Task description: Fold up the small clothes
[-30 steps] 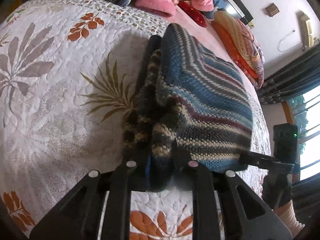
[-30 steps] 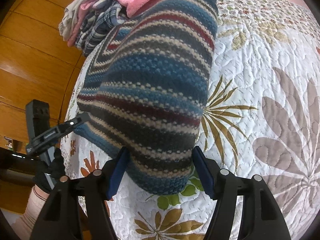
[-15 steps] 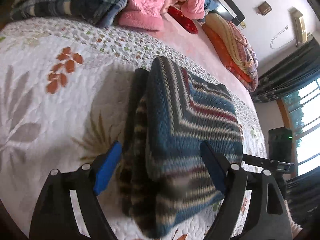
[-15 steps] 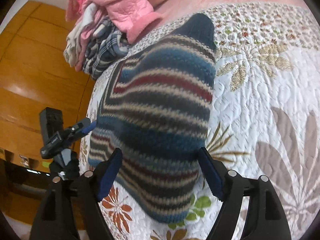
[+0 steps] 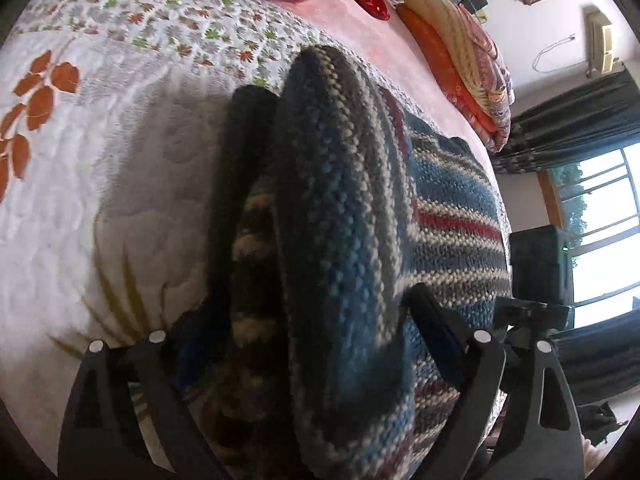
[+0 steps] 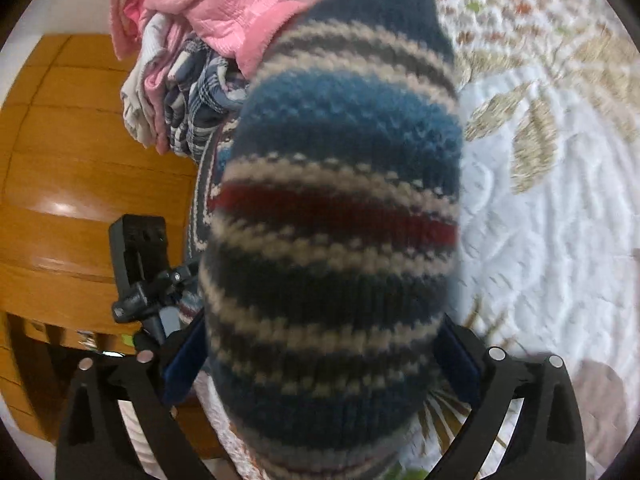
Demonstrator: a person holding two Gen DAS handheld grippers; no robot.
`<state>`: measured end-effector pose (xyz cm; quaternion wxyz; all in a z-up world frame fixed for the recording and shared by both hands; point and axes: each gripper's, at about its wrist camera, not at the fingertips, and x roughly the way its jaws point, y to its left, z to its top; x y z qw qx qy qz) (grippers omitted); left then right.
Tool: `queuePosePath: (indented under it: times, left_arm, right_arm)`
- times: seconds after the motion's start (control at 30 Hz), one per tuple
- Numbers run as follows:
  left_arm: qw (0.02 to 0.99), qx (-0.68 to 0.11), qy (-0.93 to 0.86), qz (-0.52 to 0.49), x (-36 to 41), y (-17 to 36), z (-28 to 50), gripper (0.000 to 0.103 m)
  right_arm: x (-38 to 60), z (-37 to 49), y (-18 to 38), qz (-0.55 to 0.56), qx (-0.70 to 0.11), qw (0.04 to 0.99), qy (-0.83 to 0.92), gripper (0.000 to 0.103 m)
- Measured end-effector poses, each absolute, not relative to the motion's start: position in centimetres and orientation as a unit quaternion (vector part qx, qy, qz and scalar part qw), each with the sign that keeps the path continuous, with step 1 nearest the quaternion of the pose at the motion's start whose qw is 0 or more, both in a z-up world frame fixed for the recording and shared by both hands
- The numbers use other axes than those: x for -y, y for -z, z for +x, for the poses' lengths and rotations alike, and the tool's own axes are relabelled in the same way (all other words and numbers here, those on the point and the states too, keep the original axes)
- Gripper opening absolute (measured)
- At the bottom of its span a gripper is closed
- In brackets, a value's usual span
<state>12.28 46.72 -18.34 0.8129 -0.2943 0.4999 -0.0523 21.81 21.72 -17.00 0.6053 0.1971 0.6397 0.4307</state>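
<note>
the striped knit sweater [image 5: 360, 208] is seen lying folded into a thick bundle on the quilted bedspread [image 5: 100, 152], near the heap of pink and plaid clothes [image 6: 192, 40] at the bed's far side. a second ago an edge of the knit was pinched by the left gripper [image 5: 296, 344]; half a second ago both tools had been drawn back with fingers spread. now both have been brought in close again: the left gripper is held wide, its fingers straddling the bundle's near end, and the right gripper [image 6: 320, 352] is likewise held wide, one blue pad [image 6: 180, 360] either side of the rounded folded end. no fabric is seen clamped by either. it is judged that the folds are largely done and that the bundle is about to be gripped from both ends, perhaps for lifting aside or squaring up.
</note>
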Motion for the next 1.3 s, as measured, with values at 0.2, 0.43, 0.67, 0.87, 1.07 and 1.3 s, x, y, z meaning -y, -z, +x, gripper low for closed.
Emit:
queuePosePath:
  times: [0.2,0.43,0.67,0.87,1.07,1.3]
  left_arm:
    - [0.819,-0.497,0.018,-0.286,-45.1,18.5,11.8,0.049]
    - [0.821,-0.468,0.048,-0.322,-42.4,16.9,9.6,0.039]
    - [0.827,-0.442,0.110,-0.330,-32.8,15.1,6.6,0.038]
    - [0.829,-0.449,0.137,-0.304,-23.5,15.2,5.6,0.038]
    - [0.821,-0.458,0.131,-0.316,-18.6,17.4,4.6,0.039]
    - [0.816,-0.464,0.104,-0.327,-18.2,20.7,5.0,0.040]
  right_arm:
    - [-21.9,21.3,15.8,0.182,-0.625,0.627,-0.428,0.075]
    - [-18.8,19.2,11.5,0.174,-0.605,0.634,-0.449,0.063]
    - [-9.6,15.2,7.7,0.162,-0.597,0.640,-0.455,0.062]
    - [-0.3,11.7,6.9,0.170,-0.600,0.649,-0.436,0.063]
    - [4.7,10.4,9.1,0.184,-0.612,0.646,-0.418,0.063]
    - [5.6,9.4,13.8,0.189,-0.631,0.645,-0.387,0.066]
